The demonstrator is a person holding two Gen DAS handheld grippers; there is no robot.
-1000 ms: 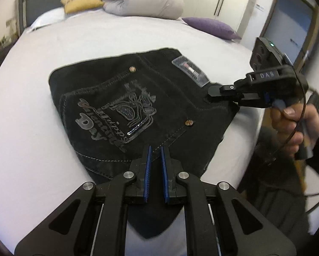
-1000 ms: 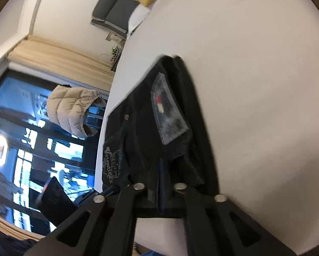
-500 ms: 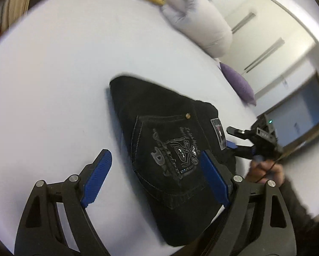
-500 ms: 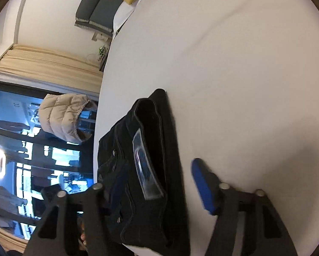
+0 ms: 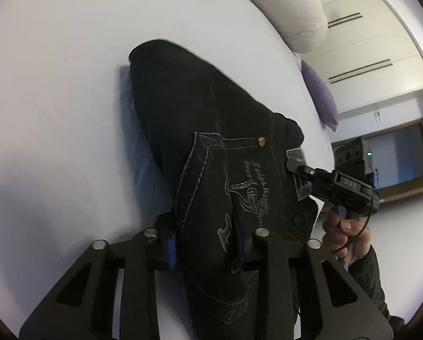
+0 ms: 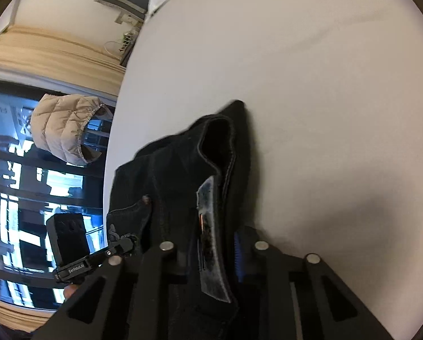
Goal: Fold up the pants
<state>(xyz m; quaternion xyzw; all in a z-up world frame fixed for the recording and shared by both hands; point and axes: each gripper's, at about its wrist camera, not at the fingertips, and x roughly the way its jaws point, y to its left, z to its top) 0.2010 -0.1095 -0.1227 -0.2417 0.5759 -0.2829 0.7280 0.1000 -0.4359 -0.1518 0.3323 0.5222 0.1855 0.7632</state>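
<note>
Black denim fills the left wrist view: one pair of pants (image 5: 211, 147), folded into a thick bundle, lies on the white bed (image 5: 55, 85) with its far end resting on the sheet and its near end raised between two claws. The back pocket faces up, stitched in grey with an embroidered crest and lettering, and one brass rivet shows at the pocket corner. The left claw (image 5: 204, 243) is clenched on the near edge of the pants, the cloth bunched between its two blue pads. To the right, the right claw (image 5: 296, 167) bites the waistband at the label patch, held by one hand (image 5: 344, 235). Behind the pants sit one rolled pale duvet (image 5: 290, 8) and one purple pillow (image 5: 320, 96) at the bed's edge. In the right wrist view the same pants (image 6: 183, 170) show their open waistband, a dark hollow, with the grey label patch running down toward the camera. The right claw (image 6: 215, 252) is clamped on that waistband, one blue pad showing beside the patch. At lower left the left claw (image 6: 126, 246) grips the pants' other edge. One beige puffer jacket (image 6: 64, 130) hangs before the dark window.
</note>
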